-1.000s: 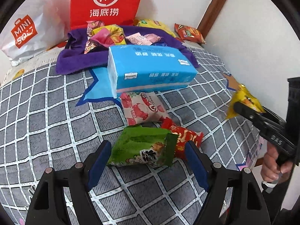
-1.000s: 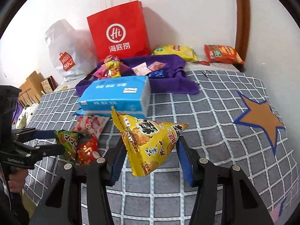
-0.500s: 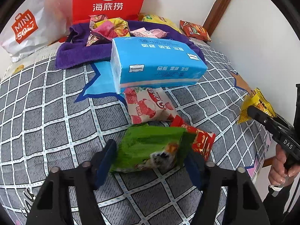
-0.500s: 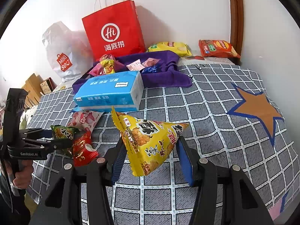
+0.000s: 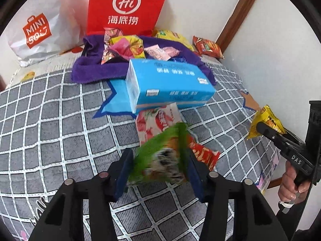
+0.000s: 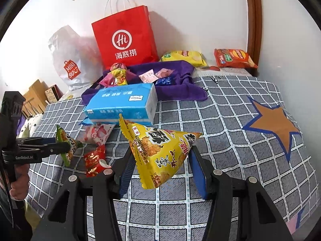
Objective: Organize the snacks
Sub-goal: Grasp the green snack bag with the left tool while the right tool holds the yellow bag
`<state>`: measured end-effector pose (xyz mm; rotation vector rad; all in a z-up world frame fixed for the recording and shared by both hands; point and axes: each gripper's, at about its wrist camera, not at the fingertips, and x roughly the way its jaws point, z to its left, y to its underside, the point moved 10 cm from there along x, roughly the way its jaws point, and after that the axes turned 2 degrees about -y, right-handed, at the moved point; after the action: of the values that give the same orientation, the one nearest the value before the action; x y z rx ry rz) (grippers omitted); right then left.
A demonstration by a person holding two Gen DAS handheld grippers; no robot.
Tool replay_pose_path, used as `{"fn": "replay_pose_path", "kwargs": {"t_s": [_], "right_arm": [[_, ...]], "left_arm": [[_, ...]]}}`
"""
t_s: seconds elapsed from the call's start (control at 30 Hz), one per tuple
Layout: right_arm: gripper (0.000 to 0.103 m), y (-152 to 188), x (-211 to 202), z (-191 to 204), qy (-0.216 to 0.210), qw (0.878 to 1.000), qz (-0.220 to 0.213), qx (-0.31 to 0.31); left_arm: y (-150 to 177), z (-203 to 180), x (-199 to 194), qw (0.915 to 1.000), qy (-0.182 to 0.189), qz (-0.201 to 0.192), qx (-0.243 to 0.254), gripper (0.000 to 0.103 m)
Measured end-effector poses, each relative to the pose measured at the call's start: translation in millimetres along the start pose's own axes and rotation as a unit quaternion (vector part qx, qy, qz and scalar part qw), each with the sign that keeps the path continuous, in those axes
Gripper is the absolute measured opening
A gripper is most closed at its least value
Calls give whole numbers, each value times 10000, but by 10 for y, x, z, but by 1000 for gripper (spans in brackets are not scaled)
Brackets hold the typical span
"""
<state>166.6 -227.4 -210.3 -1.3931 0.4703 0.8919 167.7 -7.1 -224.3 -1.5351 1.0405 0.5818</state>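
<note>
My left gripper (image 5: 159, 154) has a green snack pack (image 5: 160, 160) between its blue pads; its jaws are closing and the pads press on the pack, which hangs just above the checked bedspread (image 5: 50, 130). The right wrist view shows that green pack (image 6: 67, 140) off the bed in the left gripper (image 6: 66, 144). My right gripper (image 6: 161, 156) is shut on a yellow triangular snack pack (image 6: 160, 148), held above the bed. A red pack (image 5: 202, 154) and a pink-white pack (image 5: 156, 120) lie on the bed just beyond the green one.
A blue tissue pack (image 5: 170, 84) lies mid-bed. Behind it a purple cloth (image 5: 90, 70) holds several small snacks. A red paper bag (image 5: 128, 6) and a white bag (image 5: 38, 30) stand at the wall. Yellow chips (image 6: 184, 57) and orange chips (image 6: 233, 58) lie in the corner.
The left gripper's jaws have narrowed onto the green pack and lifted it off the bedspread. The right gripper still holds the yellow pack in the same place.
</note>
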Motion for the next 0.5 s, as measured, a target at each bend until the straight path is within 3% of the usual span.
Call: {"fn": "replay_pose_path", "kwargs": {"t_s": [0.07,0.27,0.4,0.5], "right_arm": [[53,-43,-19,14,10,10000,-21,-15],[53,-128,-37,48,17,10000,-58,-65],[53,-100,-19,52,45,10000,-4,-75],[53,-75,15,52,54,9999,48,-70]], "left_arm": [[-28,-29,-17,10000,25,-20,37,38],[-13,14,84,9999,-32,106,35,41],[81,12,130,9994,-92,244,234,64],[166,33,209,9981,-293,291,450,70]]}}
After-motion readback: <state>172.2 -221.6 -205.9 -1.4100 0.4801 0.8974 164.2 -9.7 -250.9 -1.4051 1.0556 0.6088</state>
